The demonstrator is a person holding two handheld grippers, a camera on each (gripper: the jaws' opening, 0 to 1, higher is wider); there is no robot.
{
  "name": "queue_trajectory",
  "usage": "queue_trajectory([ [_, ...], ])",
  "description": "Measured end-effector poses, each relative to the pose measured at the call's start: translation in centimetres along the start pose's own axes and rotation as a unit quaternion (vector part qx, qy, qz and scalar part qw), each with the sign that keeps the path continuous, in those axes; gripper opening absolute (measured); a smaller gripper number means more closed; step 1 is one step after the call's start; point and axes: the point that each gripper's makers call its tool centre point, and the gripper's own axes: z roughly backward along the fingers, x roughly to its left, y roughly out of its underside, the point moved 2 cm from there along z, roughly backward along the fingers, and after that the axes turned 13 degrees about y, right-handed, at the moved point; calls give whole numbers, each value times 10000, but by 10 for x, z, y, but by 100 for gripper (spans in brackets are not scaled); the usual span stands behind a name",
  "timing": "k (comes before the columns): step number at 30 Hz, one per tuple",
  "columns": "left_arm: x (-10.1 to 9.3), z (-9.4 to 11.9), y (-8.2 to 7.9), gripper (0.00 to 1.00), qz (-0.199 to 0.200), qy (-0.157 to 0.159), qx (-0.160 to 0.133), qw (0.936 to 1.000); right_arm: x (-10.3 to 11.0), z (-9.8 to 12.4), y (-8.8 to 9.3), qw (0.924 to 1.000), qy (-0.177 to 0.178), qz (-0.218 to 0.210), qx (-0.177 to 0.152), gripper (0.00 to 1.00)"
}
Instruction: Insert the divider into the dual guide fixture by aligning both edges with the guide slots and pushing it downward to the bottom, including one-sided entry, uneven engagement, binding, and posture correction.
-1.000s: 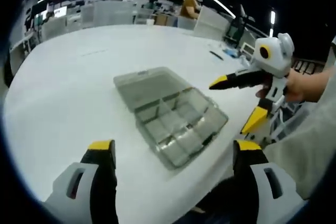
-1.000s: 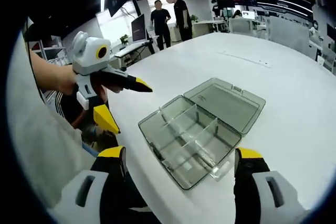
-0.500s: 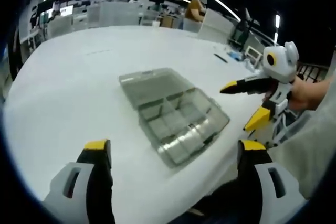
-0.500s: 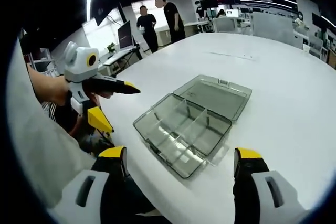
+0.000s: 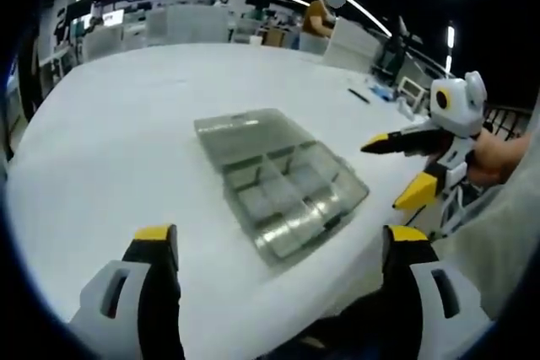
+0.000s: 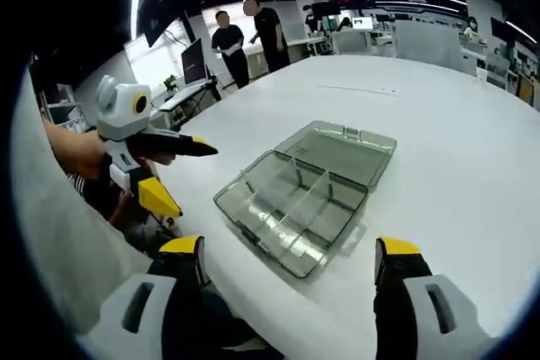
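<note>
Compared with a second ago, both cameras have pulled back a little, so the clear organizer box (image 5: 274,183) sits slightly farther from the lens, while the box itself lies in the same place on the white table (image 5: 110,132); in the left gripper view the right gripper (image 5: 403,171) has drifted toward the right edge, and in the right gripper view the left gripper (image 6: 177,173) has slipped leftward and away from the box. One box shows, lying open and flat near the table's edge, its hinged lid (image 6: 342,149) folded back on the table beside the tray; inside the tray (image 6: 291,208) clear dividers already stand, one long one and short cross pieces, though their exact number is hard to read. Two grippers are in play. The left gripper's jaws stand wide apart and hold nothing, hanging above the table edge short of the box. The right gripper's jaws are likewise spread wide and empty, clear of the box. Two people (image 6: 245,35) stand in the background by a desk.
</note>
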Motion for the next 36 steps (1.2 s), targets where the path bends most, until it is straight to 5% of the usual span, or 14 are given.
queue_trajectory([
  [36,-8,3,7,99,74,-95,-11,9999,4,5,7,9998,36,-186,24,81],
])
